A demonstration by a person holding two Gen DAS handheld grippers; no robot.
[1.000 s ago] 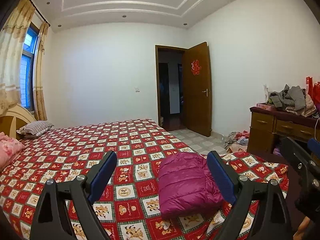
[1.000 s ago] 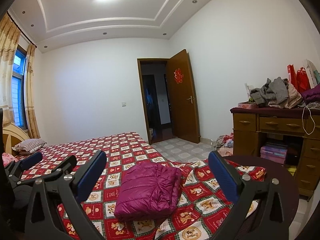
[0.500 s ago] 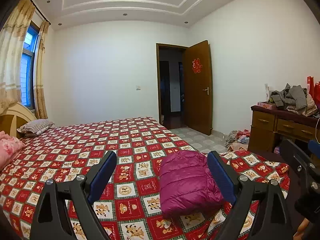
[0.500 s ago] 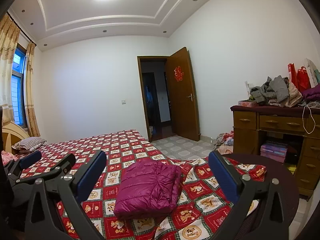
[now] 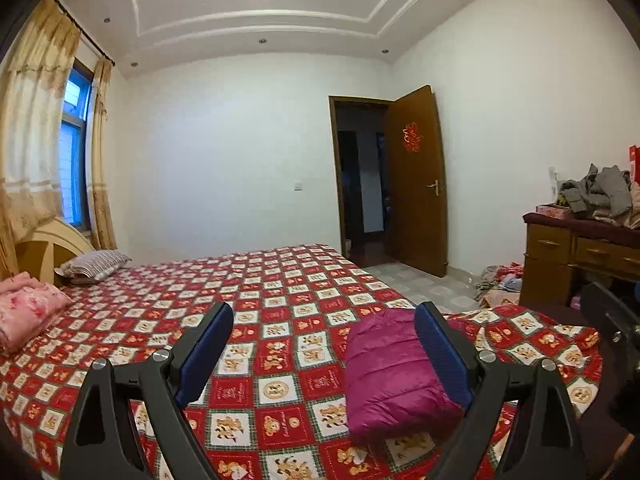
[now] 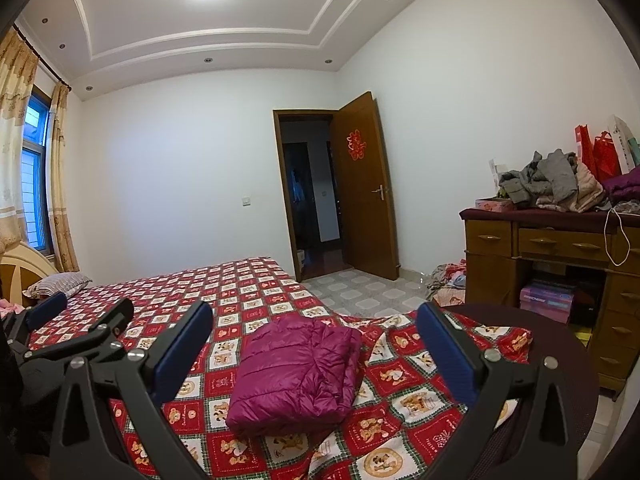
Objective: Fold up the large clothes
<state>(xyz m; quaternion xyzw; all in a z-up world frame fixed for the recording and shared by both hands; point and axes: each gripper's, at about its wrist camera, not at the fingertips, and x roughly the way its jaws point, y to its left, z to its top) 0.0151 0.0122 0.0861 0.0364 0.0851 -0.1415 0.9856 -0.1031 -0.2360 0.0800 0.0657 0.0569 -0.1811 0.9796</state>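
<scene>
The magenta puffer jacket (image 6: 294,376) is lying folded near the bed (image 6: 240,280) foot corner, apparently finished, so both hand-held grippers, left (image 5: 324,348) and right (image 6: 314,350), are hovering spread wide, holding nothing.

A bed (image 5: 280,280) covered in a red checked bear-print spread (image 6: 248,292) carries a folded magenta puffer jacket (image 6: 296,372) near its foot corner. Far from the jacket, at the headboard end, lie a striped pillow (image 5: 94,262) and a folded pink quilt (image 5: 26,308).
</scene>
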